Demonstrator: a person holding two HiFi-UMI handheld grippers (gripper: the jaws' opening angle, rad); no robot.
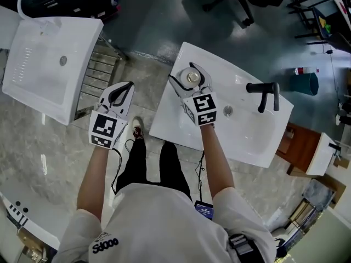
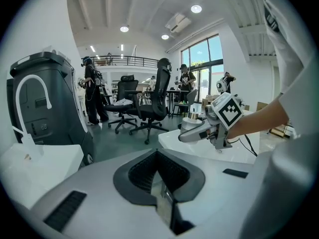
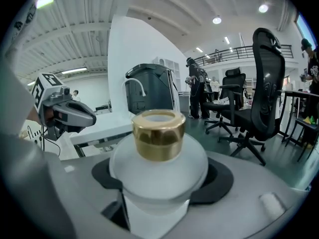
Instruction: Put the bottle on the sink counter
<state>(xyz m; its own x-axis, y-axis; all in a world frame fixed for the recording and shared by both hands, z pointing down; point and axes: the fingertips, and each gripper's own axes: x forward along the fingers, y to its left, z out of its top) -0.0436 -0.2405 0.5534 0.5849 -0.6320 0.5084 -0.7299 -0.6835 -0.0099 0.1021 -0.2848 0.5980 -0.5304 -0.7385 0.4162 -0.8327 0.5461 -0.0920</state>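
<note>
A frosted white bottle (image 1: 192, 78) with a gold cap (image 3: 158, 133) stands upright between the jaws of my right gripper (image 1: 190, 70), which is shut on its body. It sits over the far left corner of the white sink counter (image 1: 178, 122); whether its base touches the counter is hidden. The bottle (image 3: 158, 166) fills the right gripper view. My left gripper (image 1: 125, 87) hangs left of the counter, over the floor, shut with nothing in it. In the left gripper view, the right gripper (image 2: 195, 131) and the bottle (image 2: 191, 122) appear over the counter (image 2: 192, 147).
The counter has a black faucet (image 1: 264, 94) and a drain (image 1: 228, 111). A second white sink (image 1: 49, 64) stands at the left beside a metal rack (image 1: 100, 73). Office chairs (image 2: 152, 101), a dark machine (image 2: 42, 106) and people are farther off.
</note>
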